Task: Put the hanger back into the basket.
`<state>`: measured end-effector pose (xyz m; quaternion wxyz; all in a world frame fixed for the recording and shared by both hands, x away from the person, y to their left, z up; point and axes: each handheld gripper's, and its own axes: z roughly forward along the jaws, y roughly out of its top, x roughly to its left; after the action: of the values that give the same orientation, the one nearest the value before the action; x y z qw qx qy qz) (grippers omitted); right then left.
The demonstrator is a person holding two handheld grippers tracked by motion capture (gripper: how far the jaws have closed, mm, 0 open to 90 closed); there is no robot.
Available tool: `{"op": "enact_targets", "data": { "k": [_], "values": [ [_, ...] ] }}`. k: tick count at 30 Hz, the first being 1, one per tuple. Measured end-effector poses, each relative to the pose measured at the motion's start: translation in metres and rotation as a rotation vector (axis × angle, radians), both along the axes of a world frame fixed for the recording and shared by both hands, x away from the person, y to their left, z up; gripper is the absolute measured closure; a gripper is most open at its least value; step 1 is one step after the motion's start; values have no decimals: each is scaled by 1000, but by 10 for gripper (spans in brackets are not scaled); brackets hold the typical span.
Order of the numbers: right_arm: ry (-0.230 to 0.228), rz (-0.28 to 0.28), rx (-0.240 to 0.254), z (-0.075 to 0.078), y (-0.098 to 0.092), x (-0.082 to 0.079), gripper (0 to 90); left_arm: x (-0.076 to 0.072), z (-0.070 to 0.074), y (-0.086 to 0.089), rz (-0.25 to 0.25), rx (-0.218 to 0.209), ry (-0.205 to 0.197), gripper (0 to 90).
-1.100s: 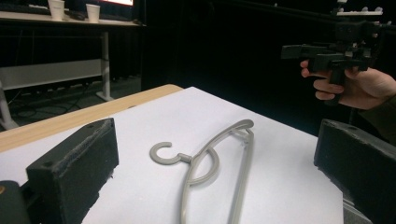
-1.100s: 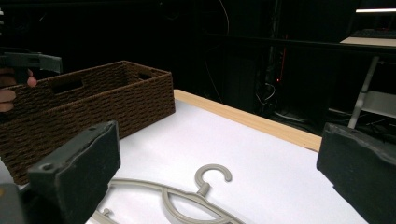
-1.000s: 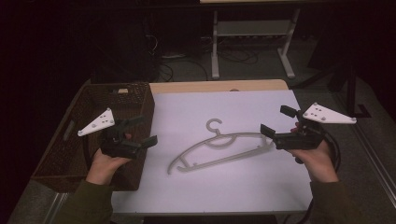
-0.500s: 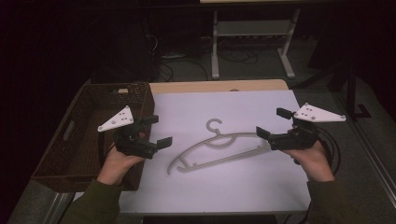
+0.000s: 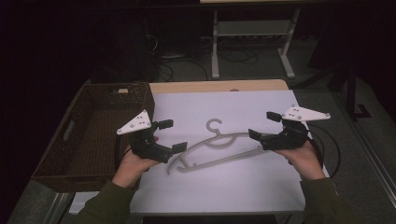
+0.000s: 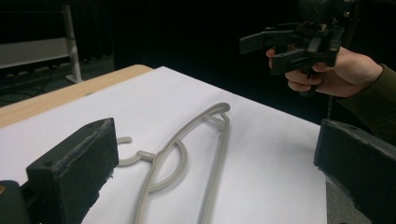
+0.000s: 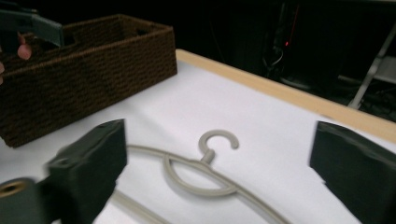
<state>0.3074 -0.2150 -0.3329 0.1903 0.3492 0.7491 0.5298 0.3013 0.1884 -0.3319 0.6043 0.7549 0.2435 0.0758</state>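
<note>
Grey plastic clothes hanger (image 5: 219, 147) lies flat on the white sheet (image 5: 243, 107) covering the table, hook pointing away from the person, long bar running slantwise between the two hands.

Left gripper (image 5: 172, 136): jaws spread wide, nothing between them. It sits at the hanger's left end, lower jaw just beside the curved shoulder; contact cannot be told from the high view. In the left gripper view the hanger (image 6: 187, 158) lies between and below the two black pads, apart from both.

Right gripper (image 5: 264, 126): jaws wide apart but have just been closing a little; nothing is pinched. Lower jaw is close over the hanger's right end. In the right gripper view the hook and shoulder arch (image 7: 210, 163) lie on the sheet between the jaws, clear of the pads.

Brown wicker basket (image 5: 56, 158) stands at the table's left edge, beside the left hand (image 5: 133, 163).
</note>
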Motion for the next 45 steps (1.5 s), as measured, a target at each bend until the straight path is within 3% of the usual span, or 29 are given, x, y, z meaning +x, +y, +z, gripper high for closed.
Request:
{"op": "enact_targets", "data": {
  "k": [3,12,13,19,25,30,41,45],
  "values": [
    [42,13,-12,-5,6,4,187,1,-5,-3,3,3,3,0],
    [159,50,-97,-31,36,18,577,4,-21,-12,-7,18,27,0],
    [159,50,-97,-31,36,18,577,4,-22,-13,-8,18,32,0],
    [214,94,-149,-47,58,27,840,4,-31,-17,-12,21,40,0],
    [263,138,-215,-61,76,34,891,6,-39,-19,-17,23,50,0],
    [318,166,-316,-82,91,42,891,7,-44,-18,-17,21,60,0],
    [375,164,-402,-99,96,42,891,8,-45,-15,-13,19,74,0],
    [388,159,-410,-103,95,41,892,8,-45,-14,-12,16,72,0]
  ]
}}
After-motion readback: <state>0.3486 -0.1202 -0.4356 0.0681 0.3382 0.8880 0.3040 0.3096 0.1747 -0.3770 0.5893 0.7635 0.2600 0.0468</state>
